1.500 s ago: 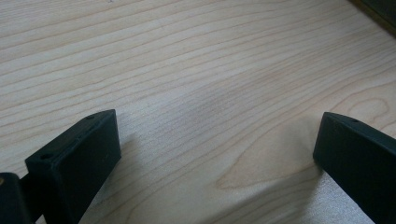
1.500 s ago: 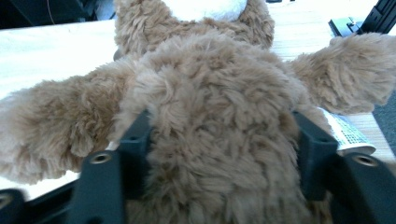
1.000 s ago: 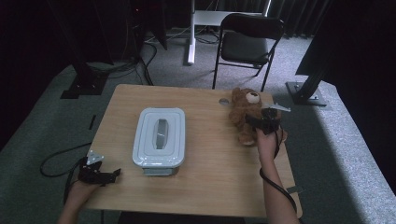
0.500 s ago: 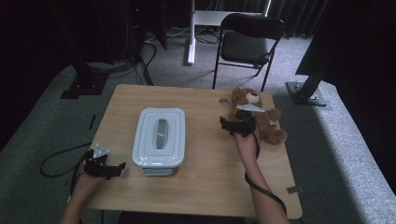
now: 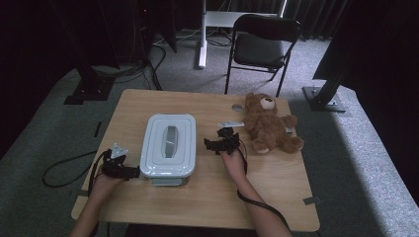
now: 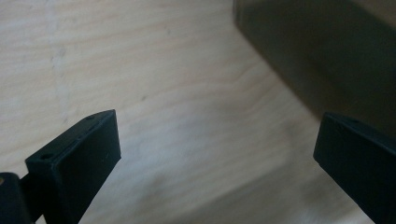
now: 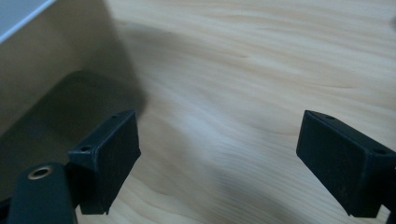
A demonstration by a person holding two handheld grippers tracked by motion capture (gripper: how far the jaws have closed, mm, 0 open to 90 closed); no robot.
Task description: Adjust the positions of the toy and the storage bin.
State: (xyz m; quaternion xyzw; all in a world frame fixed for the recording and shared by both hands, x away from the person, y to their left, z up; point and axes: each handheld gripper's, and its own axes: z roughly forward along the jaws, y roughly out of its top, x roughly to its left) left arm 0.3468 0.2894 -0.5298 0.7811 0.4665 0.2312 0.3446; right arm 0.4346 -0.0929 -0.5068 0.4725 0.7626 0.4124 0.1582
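Jaws wide on both sides, nothing held. Lidded box (image 5: 168, 144) sits between left gripper (image 5: 129, 172) and right gripper (image 5: 213, 144); we should close in level, probably on its side latches.

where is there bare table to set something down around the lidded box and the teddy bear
Bare wood: the back strip of the light wooden table behind the pale grey lidded plastic box, and the front right corner below the brown plush teddy bear. Crowded: the gap between box and bear, where the open right gripper sits, and the box's left edge beside the left gripper.
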